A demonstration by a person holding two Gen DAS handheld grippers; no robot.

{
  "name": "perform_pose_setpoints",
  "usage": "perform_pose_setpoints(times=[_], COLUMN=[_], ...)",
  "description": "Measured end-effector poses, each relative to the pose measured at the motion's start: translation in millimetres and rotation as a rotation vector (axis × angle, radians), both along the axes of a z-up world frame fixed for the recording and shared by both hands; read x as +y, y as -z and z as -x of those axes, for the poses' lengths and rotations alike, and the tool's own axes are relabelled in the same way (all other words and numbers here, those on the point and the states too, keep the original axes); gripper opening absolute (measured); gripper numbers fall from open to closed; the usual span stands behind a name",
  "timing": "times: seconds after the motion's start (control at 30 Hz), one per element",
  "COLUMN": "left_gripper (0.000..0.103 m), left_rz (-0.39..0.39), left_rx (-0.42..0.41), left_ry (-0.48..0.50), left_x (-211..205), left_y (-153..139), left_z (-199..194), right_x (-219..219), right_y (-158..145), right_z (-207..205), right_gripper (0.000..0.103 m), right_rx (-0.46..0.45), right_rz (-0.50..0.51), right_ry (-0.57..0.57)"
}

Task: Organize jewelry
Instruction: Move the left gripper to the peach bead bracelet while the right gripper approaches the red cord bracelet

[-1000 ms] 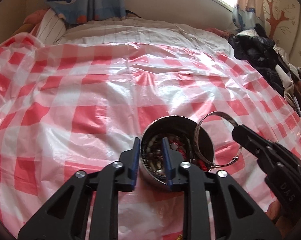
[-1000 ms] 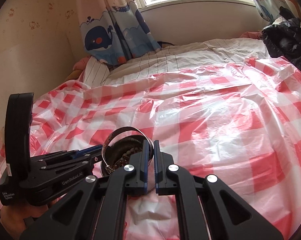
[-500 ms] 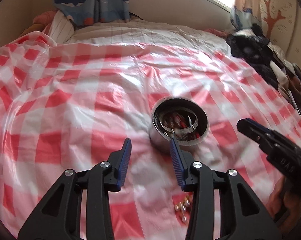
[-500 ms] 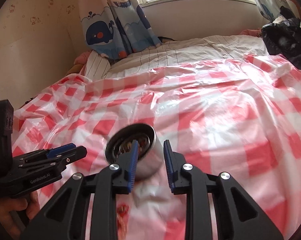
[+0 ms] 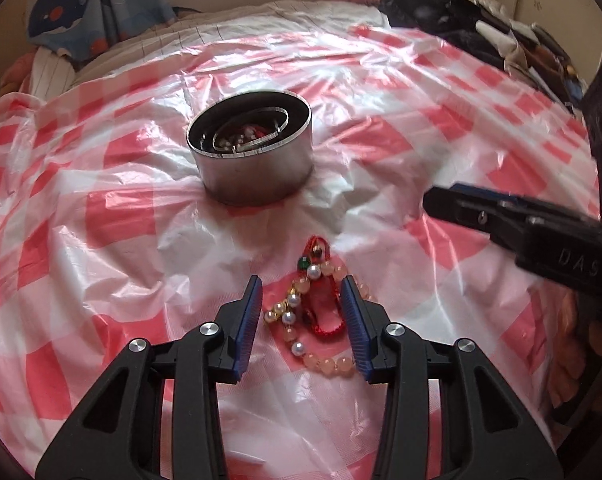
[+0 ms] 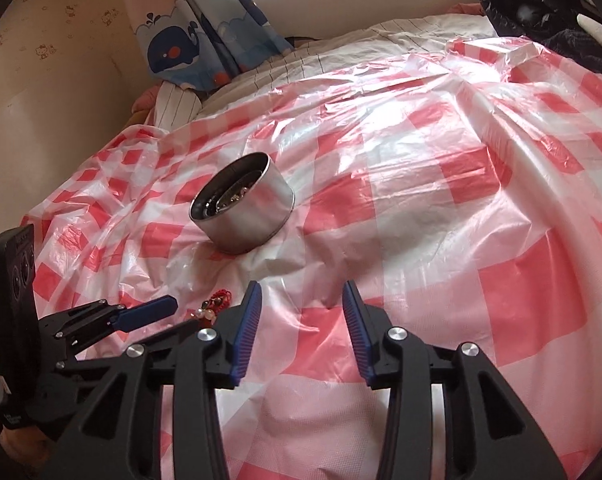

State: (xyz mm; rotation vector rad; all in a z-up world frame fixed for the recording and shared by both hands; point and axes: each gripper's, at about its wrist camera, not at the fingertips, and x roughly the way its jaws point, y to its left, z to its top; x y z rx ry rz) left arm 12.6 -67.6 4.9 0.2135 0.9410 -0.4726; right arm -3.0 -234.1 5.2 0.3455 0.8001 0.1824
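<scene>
Inside steel tin (image 5: 257, 168), silver bangle (image 5: 253, 130), beads

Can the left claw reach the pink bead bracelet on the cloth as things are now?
Probably yes. The left claw is closing with the pink bead bracelet lying between its fingers, and nothing covers it. The right claw stays off to the side, and the metal tin stands farther away.

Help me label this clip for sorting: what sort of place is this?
Most likely a bedroom, perhaps a child's. A red-and-white checked plastic sheet is spread over a bed with striped white bedding; a blue whale-print curtain hangs beside a window, and dark clothes are piled at the far side.
</scene>
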Motion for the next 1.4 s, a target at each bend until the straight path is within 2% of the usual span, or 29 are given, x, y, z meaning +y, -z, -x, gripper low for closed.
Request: perform_pose_setpoints(times=[0.03, 0.07, 0.13, 0.27, 0.37, 0.43, 0.53, 0.67, 0.73, 0.93, 1.0, 1.03, 1.07, 1.17, 1.33, 1.4], left_gripper=[0.011, 0.01, 0.001, 0.0, 0.0, 0.001, 0.002, 0.005, 0.002, 0.0, 0.0, 0.0, 0.0, 0.001, 0.012, 0.011], left_rz=[-0.003, -0.011, -0.001, 0.037, 0.033, 0.068, 0.101, 0.068, 0.032, 0.022, 0.048, 0.09, 0.119, 0.132, 0.03, 0.001], left_rx=[0.013, 0.018, 0.035, 0.055, 0.051, 0.035, 0.002, 0.03, 0.044, 0.037, 0.031, 0.028, 0.021, -0.01, 0.002, 0.026], left_ry=[0.008, 0.014, 0.02, 0.013, -0.004, -0.002, 0.023, 0.044, 0.054, 0.025, -0.01, -0.011, -0.001, 0.065, 0.088, 0.077], left_x=[0.0, 0.4, 4.5, 15.8, 24.2, 26.9, 19.9, 5.4, 1.7, 22.2, 35.3, 40.2, 40.6, 23.9, -5.5, -7.5], left_y=[0.6, 0.0, -3.0, -10.0, -12.3, -16.4, -20.0, -7.4, -1.5, -17.0, -22.7, -26.4, -28.9, -29.7, -5.9, 3.3], left_z=[0.8, 2.2, 3.8, 10.0, 14.3, 12.3, 5.1, -5.7, -4.5, 11.6, 10.3, 7.8, 5.9, 2.6, -9.6, -11.6], right_x=[0.8, 1.8, 3.8, 22.3, 47.8, 58.2, 51.4, 34.3, 31.3, 28.2, 27.4, 27.3, 27.5, 27.0, 24.5, 24.1], right_y=[0.7, 1.2, 1.7, 1.5, 5.5, 6.9, 7.5, 11.0, 12.9, 14.1, 14.5, 14.5, 14.5, 15.0, 17.0, 18.1], right_z=[-0.7, -1.3, -3.4, -14.9, -25.0, -28.6, -27.5, -28.7, -29.6, -30.0, -30.3, -29.9, -29.8, -29.1, -29.2, -29.9], right_gripper=[0.042, 0.043, 0.043, 0.044, 0.044, 0.044, 0.045, 0.049, 0.049, 0.053, 0.054, 0.054, 0.054, 0.055, 0.055, 0.055], right_rx=[0.0, -0.001, 0.001, -0.005, 0.003, 0.0, -0.008, 0.012, 0.02, 0.032, 0.035, 0.035, 0.034, 0.033, 0.036, 0.04], right_rz=[0.001, 0.002, 0.006, 0.071, 0.17, 0.211, 0.178, 0.1, 0.08, 0.06, 0.056, 0.057, 0.059, 0.056, 0.044, 0.04], right_ry=[-0.001, -0.002, -0.006, -0.047, -0.116, -0.14, -0.114, -0.068, -0.064, -0.057, -0.054, -0.053, -0.052, -0.047, -0.044, -0.045])
